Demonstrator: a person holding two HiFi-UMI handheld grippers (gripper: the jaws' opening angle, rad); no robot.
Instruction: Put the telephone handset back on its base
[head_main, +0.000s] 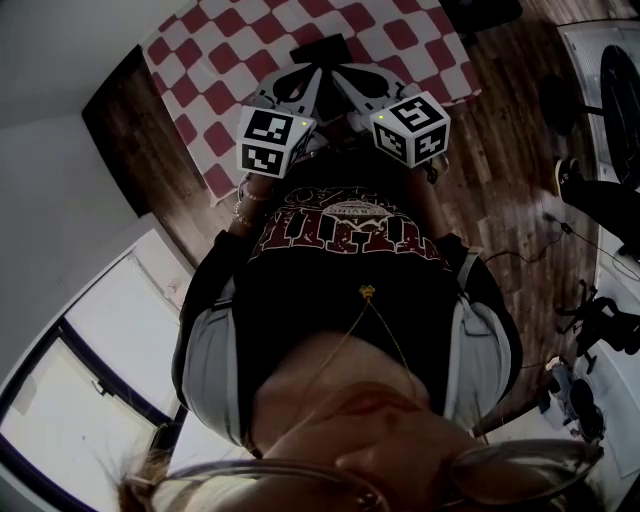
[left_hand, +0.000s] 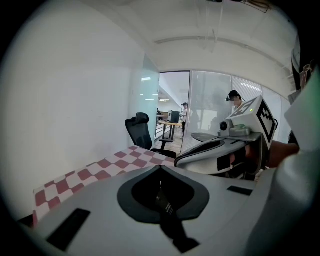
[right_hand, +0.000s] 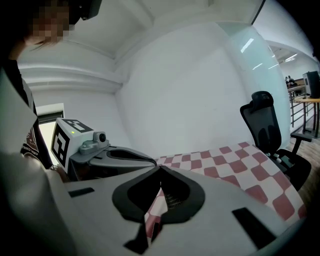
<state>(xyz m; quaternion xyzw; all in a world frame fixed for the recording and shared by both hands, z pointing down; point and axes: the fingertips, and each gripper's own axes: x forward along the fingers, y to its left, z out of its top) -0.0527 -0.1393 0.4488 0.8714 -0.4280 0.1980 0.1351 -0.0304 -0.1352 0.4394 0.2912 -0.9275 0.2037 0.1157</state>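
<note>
Neither the telephone handset nor its base shows in any view. In the head view both grippers are held close together in front of the person's chest, over the near edge of a table with a red and white checked cloth (head_main: 250, 50). My left gripper (head_main: 305, 78) is shut, its jaws meeting at the tip (left_hand: 160, 168) with nothing between them. My right gripper (head_main: 358, 80) is also shut and empty (right_hand: 160, 168); the checked cloth (right_hand: 240, 160) shows through the slit lower down. Each gripper view shows the other gripper alongside. A small dark shape (head_main: 318, 50) just past the jaws cannot be identified.
A black office chair (left_hand: 140, 132) (right_hand: 265, 125) stands beyond the table's far end. A wooden floor (head_main: 500, 150) surrounds the table, with dark equipment and cables (head_main: 590, 200) at the right. White walls lie left; glass partitions and distant people (left_hand: 235, 100) are behind.
</note>
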